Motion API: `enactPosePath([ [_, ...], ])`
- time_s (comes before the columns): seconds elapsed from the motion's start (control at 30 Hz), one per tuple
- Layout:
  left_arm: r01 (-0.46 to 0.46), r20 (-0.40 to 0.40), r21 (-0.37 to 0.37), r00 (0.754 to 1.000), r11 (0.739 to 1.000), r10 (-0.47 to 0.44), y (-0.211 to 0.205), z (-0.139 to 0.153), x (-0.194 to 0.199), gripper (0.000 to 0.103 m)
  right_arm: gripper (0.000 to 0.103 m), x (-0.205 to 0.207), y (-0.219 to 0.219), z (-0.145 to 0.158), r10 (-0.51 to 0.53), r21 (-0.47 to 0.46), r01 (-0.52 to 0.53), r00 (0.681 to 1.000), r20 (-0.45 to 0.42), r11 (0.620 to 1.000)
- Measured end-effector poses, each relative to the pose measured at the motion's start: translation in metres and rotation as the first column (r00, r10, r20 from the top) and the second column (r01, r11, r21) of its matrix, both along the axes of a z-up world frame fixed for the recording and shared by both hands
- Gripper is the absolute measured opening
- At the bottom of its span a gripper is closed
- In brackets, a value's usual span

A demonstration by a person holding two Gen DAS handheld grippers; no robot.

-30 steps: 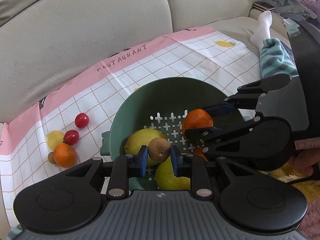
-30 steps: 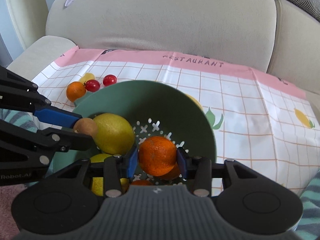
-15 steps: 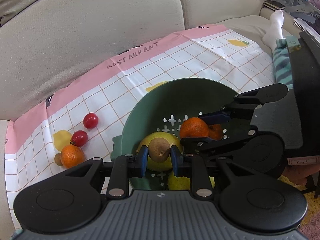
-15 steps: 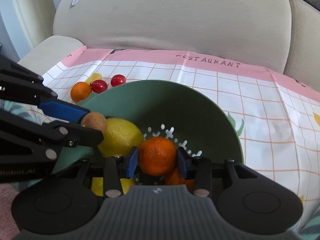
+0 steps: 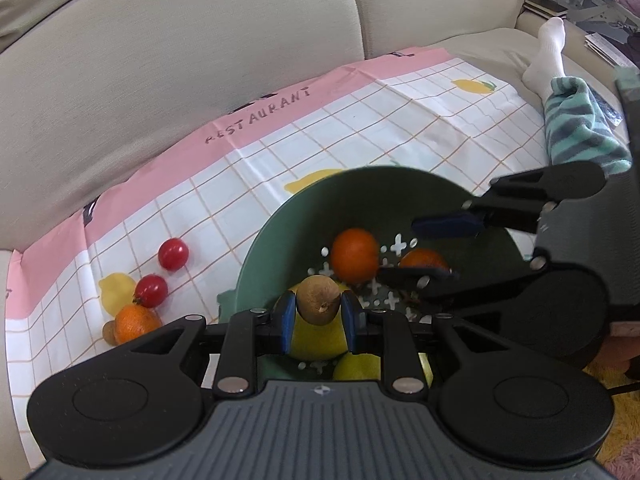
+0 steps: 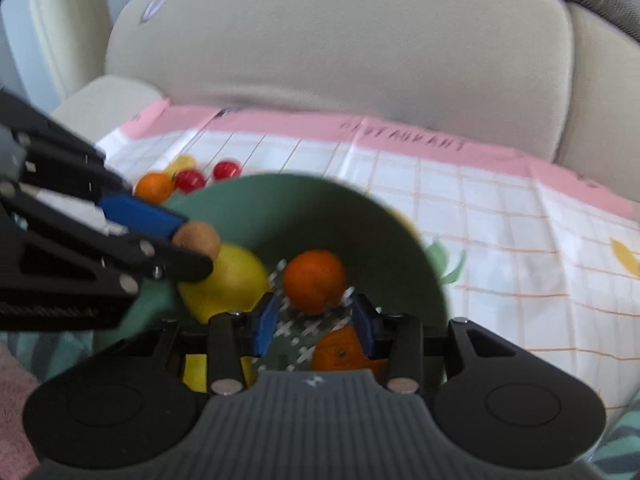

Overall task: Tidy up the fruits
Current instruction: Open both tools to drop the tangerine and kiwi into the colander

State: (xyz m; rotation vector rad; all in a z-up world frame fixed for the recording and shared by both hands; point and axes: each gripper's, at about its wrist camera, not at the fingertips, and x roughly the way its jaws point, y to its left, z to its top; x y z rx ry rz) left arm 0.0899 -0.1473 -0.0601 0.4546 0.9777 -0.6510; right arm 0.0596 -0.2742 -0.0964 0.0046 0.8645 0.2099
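Left jaws clamp a kiwi [image 5: 319,300] over the bowl [image 5: 280,224]; right jaws gape, orange [image 6: 315,281] lying loose just beyond them.

We see a beige fabric sofa [image 5: 200,60], its plump back cushions rising beyond the tongs. A white checked cloth with a pink border [image 5: 280,120] covers the seat ahead of them. Soft daylight falls evenly. Low to the right of the tongs lies a yellow shaggy rug [image 5: 616,384].
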Motion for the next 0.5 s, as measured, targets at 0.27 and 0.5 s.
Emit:
enactPosePath([
  [0.27,0.059,0.005,0.024,0.998,0.998,-0.06,-0.024,-0.005,0.011,0.027,0.03,-0.005,-0.016,0.008,-0.086,-0.026,0.088,0.994,0.062,0.996],
  [0.5,0.038,-0.04,0.034,0.999,0.999,-0.037,-0.029,-0.02,0.025,0.027,0.029,-0.006,-0.017,0.007,-0.087,-0.029,0.089,0.994,0.071,0.996],
])
